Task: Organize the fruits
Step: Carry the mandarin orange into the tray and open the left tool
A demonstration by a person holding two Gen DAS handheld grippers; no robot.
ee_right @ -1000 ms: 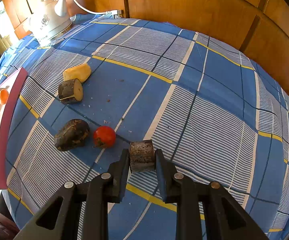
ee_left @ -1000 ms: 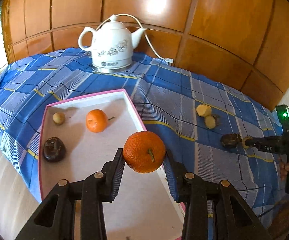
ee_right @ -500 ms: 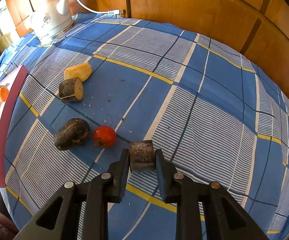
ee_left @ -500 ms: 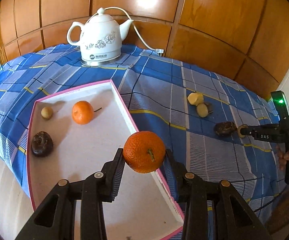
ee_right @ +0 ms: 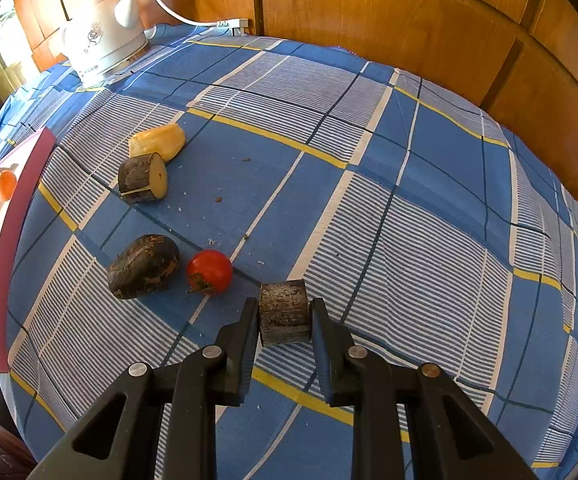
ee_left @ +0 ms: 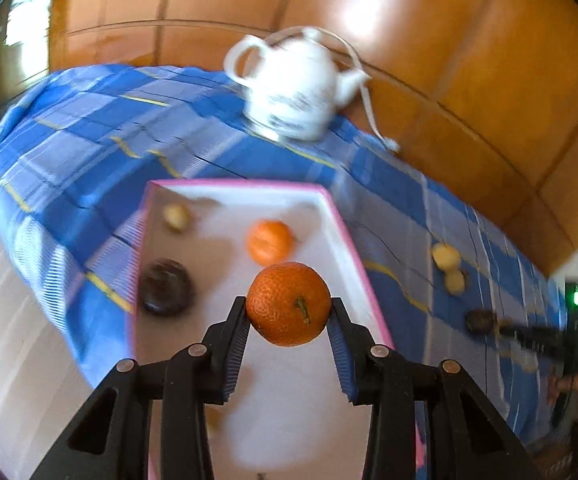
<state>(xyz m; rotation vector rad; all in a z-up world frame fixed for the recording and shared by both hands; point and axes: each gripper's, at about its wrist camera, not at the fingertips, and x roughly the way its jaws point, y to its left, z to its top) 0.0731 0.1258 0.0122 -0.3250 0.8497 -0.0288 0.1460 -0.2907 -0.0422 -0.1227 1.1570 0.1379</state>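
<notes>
Blue checked bench (ee_right: 369, 208): left tongs (ee_left: 289, 314) hold an orange (ee_left: 288, 309) above the tray (ee_left: 345, 224); best lowered gently before release. Right tongs (ee_right: 285, 314) clamp a log (ee_right: 285, 312).

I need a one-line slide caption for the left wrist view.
Left gripper holds an orange above the pink-rimmed tray.

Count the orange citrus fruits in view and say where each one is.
2. One round orange citrus fruit is clamped in the left gripper above the pink-rimmed white tray; a smaller one lies inside the tray. Others may be hidden.
</notes>
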